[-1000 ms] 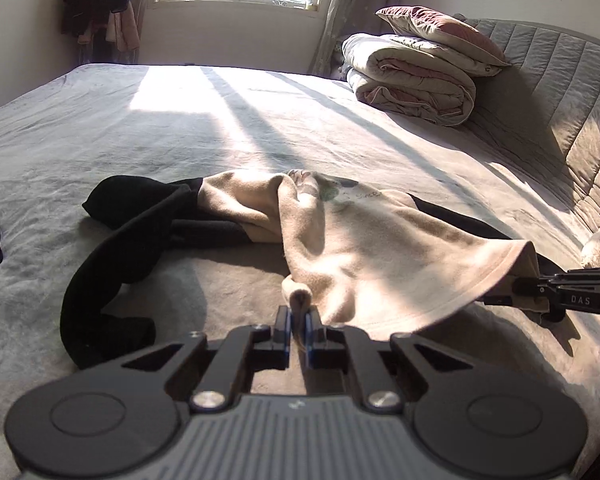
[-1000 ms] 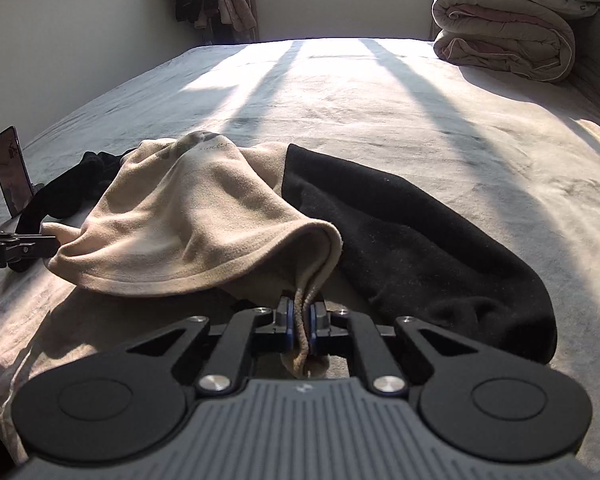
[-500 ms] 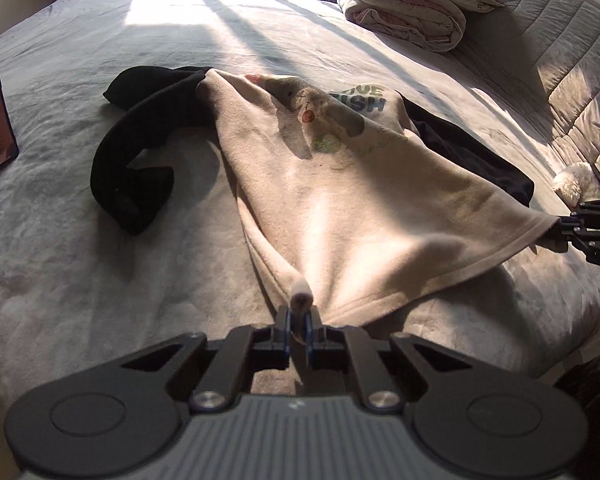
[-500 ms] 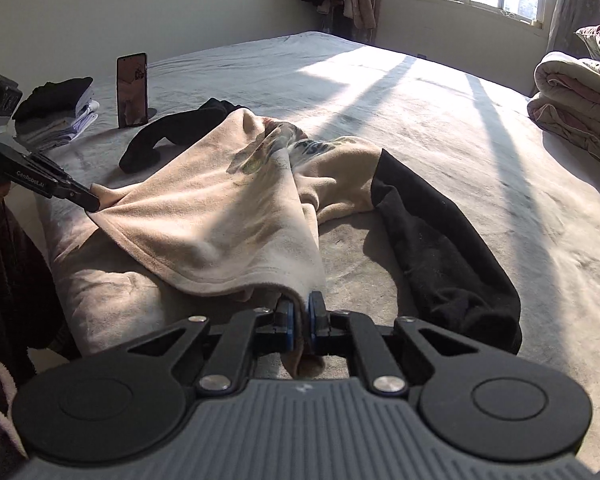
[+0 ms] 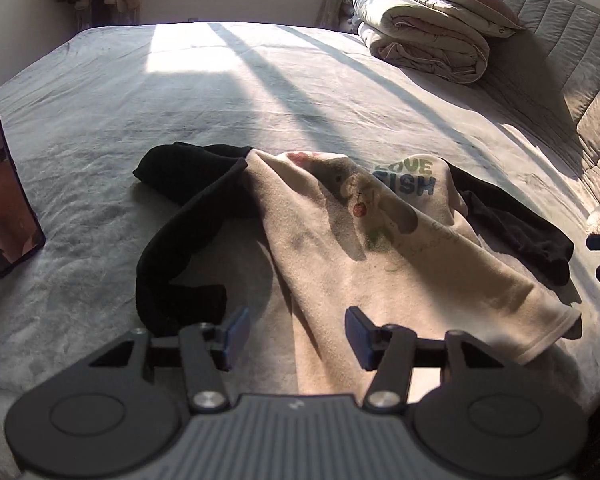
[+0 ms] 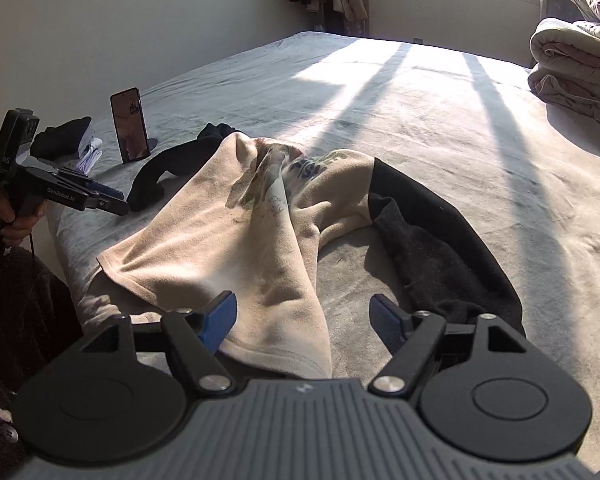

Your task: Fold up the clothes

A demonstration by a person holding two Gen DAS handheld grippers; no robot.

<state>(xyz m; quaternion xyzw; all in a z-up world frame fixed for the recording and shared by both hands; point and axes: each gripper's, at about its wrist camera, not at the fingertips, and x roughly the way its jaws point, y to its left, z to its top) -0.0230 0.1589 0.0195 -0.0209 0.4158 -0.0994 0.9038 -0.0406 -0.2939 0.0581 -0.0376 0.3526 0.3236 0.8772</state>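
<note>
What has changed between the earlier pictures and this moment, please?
Both tools have let go of the sweatshirt: the left tool and the right tool, each clamped on a hem corner before, now have their jaws opening, with cloth lying loose between them. The raised hem has dropped onto the bed. The phone, the folded quilt and the sweatshirt's black sleeves stayed put.

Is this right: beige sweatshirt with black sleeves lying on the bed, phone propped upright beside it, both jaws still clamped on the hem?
Not the jaws. In both wrist views the left gripper and right gripper are opening, their pads off the fabric. The rest holds: the beige sweatshirt with black sleeves lies on the bed, and the phone stands propped beside it.
</note>
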